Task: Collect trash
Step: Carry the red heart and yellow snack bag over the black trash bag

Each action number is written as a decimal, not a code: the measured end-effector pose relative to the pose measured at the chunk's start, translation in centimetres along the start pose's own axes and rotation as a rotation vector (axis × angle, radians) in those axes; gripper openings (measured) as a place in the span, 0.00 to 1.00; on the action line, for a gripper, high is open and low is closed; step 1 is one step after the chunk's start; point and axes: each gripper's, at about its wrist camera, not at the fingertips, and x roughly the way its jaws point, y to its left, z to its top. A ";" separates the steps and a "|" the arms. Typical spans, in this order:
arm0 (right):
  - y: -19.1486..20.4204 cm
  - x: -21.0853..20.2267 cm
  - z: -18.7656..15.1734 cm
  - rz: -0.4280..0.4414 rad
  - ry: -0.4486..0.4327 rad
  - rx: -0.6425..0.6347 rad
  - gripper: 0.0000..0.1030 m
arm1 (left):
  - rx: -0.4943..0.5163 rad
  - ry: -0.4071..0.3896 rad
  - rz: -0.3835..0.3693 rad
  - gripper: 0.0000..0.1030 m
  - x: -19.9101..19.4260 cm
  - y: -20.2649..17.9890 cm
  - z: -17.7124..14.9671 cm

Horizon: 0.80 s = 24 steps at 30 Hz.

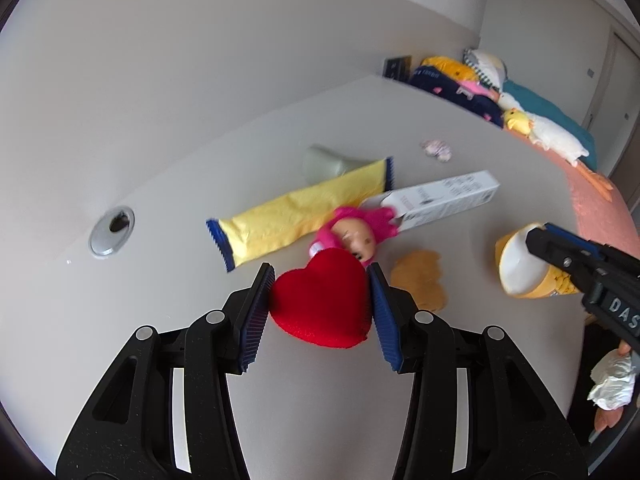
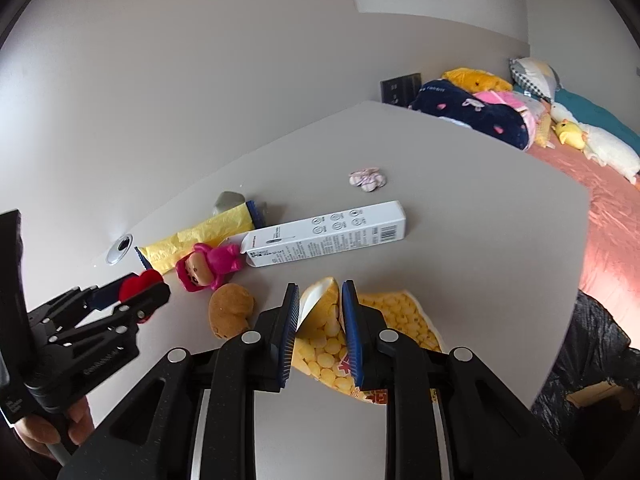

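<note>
- Now: left hand-held gripper (image 1: 320, 300) clamped on the red heart (image 1: 320, 304); right hand-held gripper (image 2: 320, 328) pinches the snack bag (image 2: 384, 320) rim.
- Judgement: lift the bag slowly and level; thin foil may slip.

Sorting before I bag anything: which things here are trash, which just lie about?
Trash: yellow printed paper cup, long yellow foil wrapper, open white cardboard box, small crumpled pale wrapper.
Lying about: red plush heart, pink doll, brown plush toy.

Grey table (image 1: 120, 340); box (image 2: 332, 234), yellow pouch (image 1: 304, 208), doll (image 2: 208, 266)
</note>
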 end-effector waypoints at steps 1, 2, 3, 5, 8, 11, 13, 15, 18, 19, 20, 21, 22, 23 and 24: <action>-0.1 -0.3 -0.1 -0.003 -0.006 0.002 0.22 | 0.002 -0.013 -0.007 0.45 -0.5 -0.2 0.2; -0.2 -0.8 -0.1 -0.008 -0.015 0.004 0.22 | 0.004 -0.025 -0.014 0.45 -0.9 -0.4 0.2; -0.4 -1.3 -0.1 -0.016 -0.025 0.004 0.22 | 0.007 -0.043 -0.025 0.45 -1.5 -0.7 0.4; -0.6 -2.2 -0.3 -0.031 -0.048 0.002 0.21 | 0.013 -0.066 -0.044 0.45 -2.4 -1.2 0.6; -0.8 -3.5 -0.4 -0.035 -0.088 -0.003 0.19 | 0.032 -0.089 -0.060 0.45 -3.2 -2.2 0.9; -1.0 -4.8 -0.4 -0.037 -0.112 -0.004 0.19 | 0.048 -0.107 -0.080 0.45 -4.0 -2.9 0.8; -1.1 -5.4 -0.3 -0.038 -0.125 -0.002 0.19 | 0.058 -0.119 -0.089 0.45 -4.5 -3.3 0.8; -1.2 -6.0 -0.3 -0.041 -0.137 0.001 0.19 | 0.064 -0.130 -0.094 0.45 -5.1 -3.6 0.7; -1.3 -6.6 -0.2 -0.044 -0.150 0.001 0.19 | 0.062 -0.143 -0.112 0.45 -5.9 -3.8 0.7; -1.3 -7.0 -0.1 -0.045 -0.156 0.000 0.19 | 0.061 -0.146 -0.120 0.45 -6.0 -3.9 0.8; -1.3 -7.3 -0.1 -0.047 -0.162 -0.001 0.19 | 0.061 -0.149 -0.127 0.45 -6.2 -4.0 0.8; -1.4 -7.6 -0.1 -0.050 -0.166 -0.003 0.19 | 0.064 -0.153 -0.133 0.45 -6.4 -4.3 0.8; -1.5 -7.9 -0.1 -0.054 -0.172 -0.003 0.19 | 0.069 -0.155 -0.136 0.45 -6.5 -4.5 0.8; -1.7 -8.2 -0.1 -0.057 -0.179 0.000 0.19 | 0.074 -0.156 -0.139 0.45 -6.6 -4.8 0.7; -2.0 -8.5 -0.1 -0.059 -0.184 0.003 0.19 | 0.082 -0.156 -0.144 0.45 -6.7 -5.2 0.7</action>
